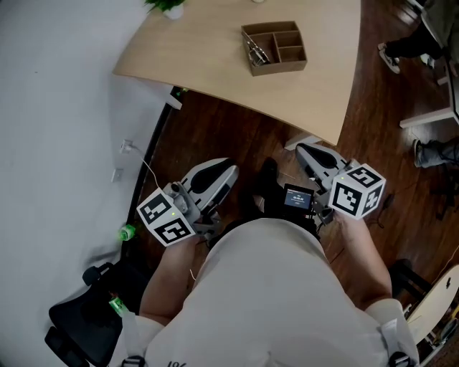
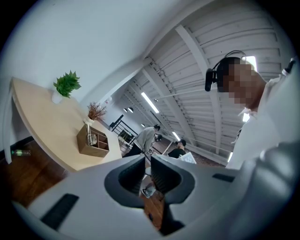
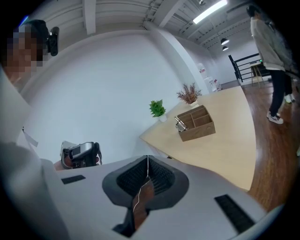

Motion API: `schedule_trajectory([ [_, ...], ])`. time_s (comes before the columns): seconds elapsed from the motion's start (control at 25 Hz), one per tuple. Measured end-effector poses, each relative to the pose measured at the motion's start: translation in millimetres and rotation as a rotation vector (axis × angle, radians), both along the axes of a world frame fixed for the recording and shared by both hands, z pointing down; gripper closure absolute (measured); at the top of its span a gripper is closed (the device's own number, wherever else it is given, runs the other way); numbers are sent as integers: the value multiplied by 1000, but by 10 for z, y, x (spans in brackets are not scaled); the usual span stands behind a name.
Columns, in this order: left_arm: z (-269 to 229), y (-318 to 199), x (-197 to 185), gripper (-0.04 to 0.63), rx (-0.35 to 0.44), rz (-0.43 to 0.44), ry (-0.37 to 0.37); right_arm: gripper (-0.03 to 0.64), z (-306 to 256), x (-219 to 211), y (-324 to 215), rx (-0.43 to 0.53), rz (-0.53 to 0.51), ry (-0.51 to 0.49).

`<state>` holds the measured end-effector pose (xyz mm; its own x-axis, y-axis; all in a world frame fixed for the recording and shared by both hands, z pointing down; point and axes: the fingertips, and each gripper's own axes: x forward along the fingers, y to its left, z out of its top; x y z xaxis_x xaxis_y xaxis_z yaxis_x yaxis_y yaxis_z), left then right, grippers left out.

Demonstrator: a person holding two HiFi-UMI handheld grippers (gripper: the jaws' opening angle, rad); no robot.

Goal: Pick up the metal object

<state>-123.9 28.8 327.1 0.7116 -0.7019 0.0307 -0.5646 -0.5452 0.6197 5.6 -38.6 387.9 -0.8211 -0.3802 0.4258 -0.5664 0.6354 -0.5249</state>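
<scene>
L side first: left gripper (image 1: 228, 173) sits at our 8 o'clock, close to the body and over dark floor (image 1: 215, 129), nose aimed toward 1 o'clock. In its own view the jaws stand a little apart, a narrow slot w/ nothing in it. It's well short of the table (image 1: 208, 57).

Straight ahead at 12 o'clock is the wooden box (image 1: 280, 67), resting on the table and split into compartments. The metal object (image 1: 256, 50) lies in the box's 9 o'clock compartment, shiny, too small to read its shape. A plant (image 1: 166, 6) sits at the table's far edge, approx 11 o'clock.

R side: right gripper (image 1: 305, 150) at our 4 o'clock, nose toward 11 o'clock. Its jaws are pressed together, pads meeting in a thin seam, holding nothing.

We judge the pick not yet begun; both tools are well apart from the object.

Risks as we see them:
- Right jaws need to be spread before going in; arriving w/ them together would just push the object or the box.
- The compartment looks tight, so a jaw may land on a divider and pinch the wall, not the metal.
- The box looks light; a sideways nudge could slide or tip it.
- People's feet (image 1: 391, 57) at 2 o'clock; a wide swing that way is a hazard.
</scene>
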Motion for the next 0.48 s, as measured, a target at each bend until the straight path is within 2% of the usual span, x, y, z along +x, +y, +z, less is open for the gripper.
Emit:
schedule_trajectory([
  [0.16,-87,-133,-35,575,4,-40,-10,615,-46,-50,-188,16,-35,9],
  [0.48,-33,-864,10,575,-15,-92,-23,615,-22,-85,-932,41,-93,25],
])
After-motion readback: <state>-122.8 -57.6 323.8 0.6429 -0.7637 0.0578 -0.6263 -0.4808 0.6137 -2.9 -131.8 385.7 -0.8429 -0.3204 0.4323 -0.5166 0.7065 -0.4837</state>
